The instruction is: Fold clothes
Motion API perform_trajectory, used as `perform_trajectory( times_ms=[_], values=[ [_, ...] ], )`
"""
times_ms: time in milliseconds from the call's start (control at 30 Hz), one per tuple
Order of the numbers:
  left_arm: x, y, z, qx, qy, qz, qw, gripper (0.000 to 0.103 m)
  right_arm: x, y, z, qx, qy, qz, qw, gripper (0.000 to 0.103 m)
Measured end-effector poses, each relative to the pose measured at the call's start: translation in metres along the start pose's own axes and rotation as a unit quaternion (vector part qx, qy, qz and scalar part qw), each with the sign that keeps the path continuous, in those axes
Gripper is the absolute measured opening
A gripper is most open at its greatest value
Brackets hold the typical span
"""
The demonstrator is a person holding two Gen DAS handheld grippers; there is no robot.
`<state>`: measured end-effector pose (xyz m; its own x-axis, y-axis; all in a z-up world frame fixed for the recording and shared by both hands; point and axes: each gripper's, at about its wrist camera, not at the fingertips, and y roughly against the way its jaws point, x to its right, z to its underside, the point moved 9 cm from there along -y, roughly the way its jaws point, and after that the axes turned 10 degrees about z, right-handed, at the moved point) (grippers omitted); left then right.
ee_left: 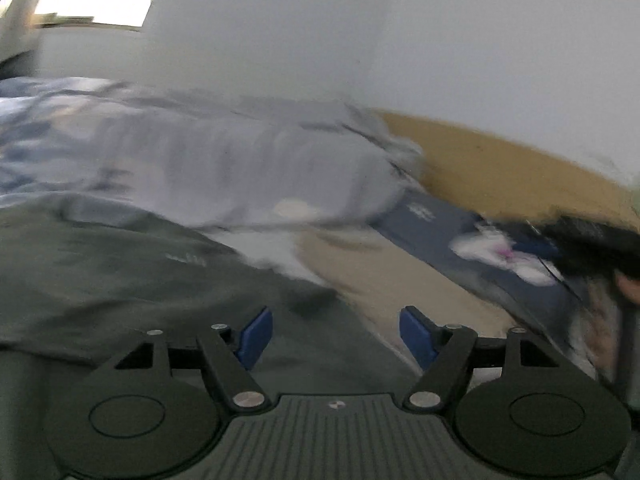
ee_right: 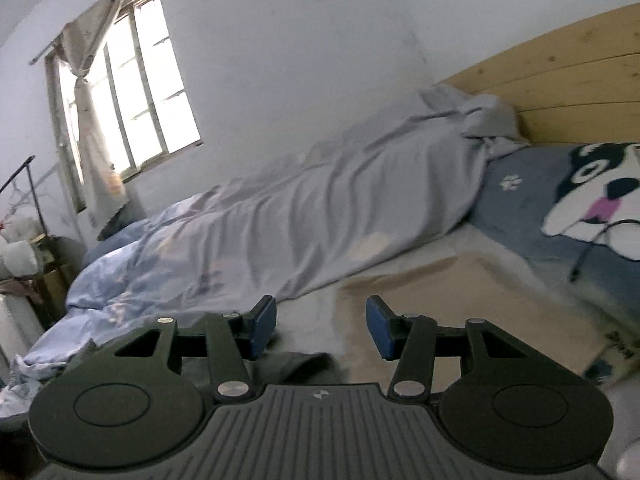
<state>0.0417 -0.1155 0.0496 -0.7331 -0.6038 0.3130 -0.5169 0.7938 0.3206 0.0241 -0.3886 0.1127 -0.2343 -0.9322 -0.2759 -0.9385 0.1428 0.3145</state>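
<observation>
Between folds on a bed (ee_right: 460, 276): dark green garment (ee_left: 120, 280) spread low and near, pale duvet (ee_right: 320, 208) heaped behind.
Likely regrasp next, needing an edge between the pads. Left gripper (ee_left: 336, 334) wide apart, empty, over green cloth; right gripper (ee_right: 322, 328) parted, empty. Wooden headboard (ee_right: 580, 88), window (ee_right: 132, 92).

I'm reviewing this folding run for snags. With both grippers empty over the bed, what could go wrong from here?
1. The left gripper and right gripper are open and hold nothing; the dark grey-green garment lies rumpled, so a pinch may catch several layers.
2. The left view is blurred, so aiming could be off.
3. The crumpled pale grey-blue duvet lies close and could be grabbed instead.
</observation>
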Motion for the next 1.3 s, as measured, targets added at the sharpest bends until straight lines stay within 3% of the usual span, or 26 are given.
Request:
perform_trajectory(
  times_ms=[133,367,467,667,733,867,967,1133,1300],
  values=[
    [0.072,-0.033,0.035,-0.06,-0.058,0.039,0.9957,0.07,0.033,0.011,-0.009,0.019,-0.02,0.012,1.0,0.051],
    [0.148,-0.066,0.103,-0.153,-0.156,0.054,0.9744,0.07,0.072,0.022,-0.007,0.025,-0.04,0.023,0.999,0.051],
    [0.158,-0.077,0.121,-0.175,-0.185,0.036,0.9663,0.069,0.085,0.028,-0.011,0.033,-0.06,0.02,0.997,0.051],
    [0.156,-0.093,0.134,-0.201,-0.204,-0.001,0.9582,0.065,0.104,0.034,-0.016,0.037,-0.1,0.011,0.994,0.051],
    [0.155,-0.099,0.138,-0.212,-0.207,-0.01,0.9549,0.049,0.109,0.036,-0.018,0.039,-0.108,0.01,0.993,0.051],
    [0.146,-0.102,0.139,-0.209,-0.175,-0.024,0.9619,0.034,0.118,0.037,-0.02,0.042,-0.126,0.007,0.991,0.051],
    [0.145,-0.105,0.136,-0.206,-0.169,-0.032,0.9632,0.006,0.123,0.037,-0.021,0.042,-0.139,0.006,0.989,0.051],
    [0.145,-0.107,0.117,-0.189,-0.133,-0.025,0.9727,0.003,0.129,0.041,-0.023,0.046,-0.149,0.008,0.988,0.051],
    [0.145,-0.114,0.061,-0.123,-0.047,-0.002,0.9913,0.002,0.139,0.045,-0.025,0.054,-0.164,0.014,0.985,0.051]
  ],
)
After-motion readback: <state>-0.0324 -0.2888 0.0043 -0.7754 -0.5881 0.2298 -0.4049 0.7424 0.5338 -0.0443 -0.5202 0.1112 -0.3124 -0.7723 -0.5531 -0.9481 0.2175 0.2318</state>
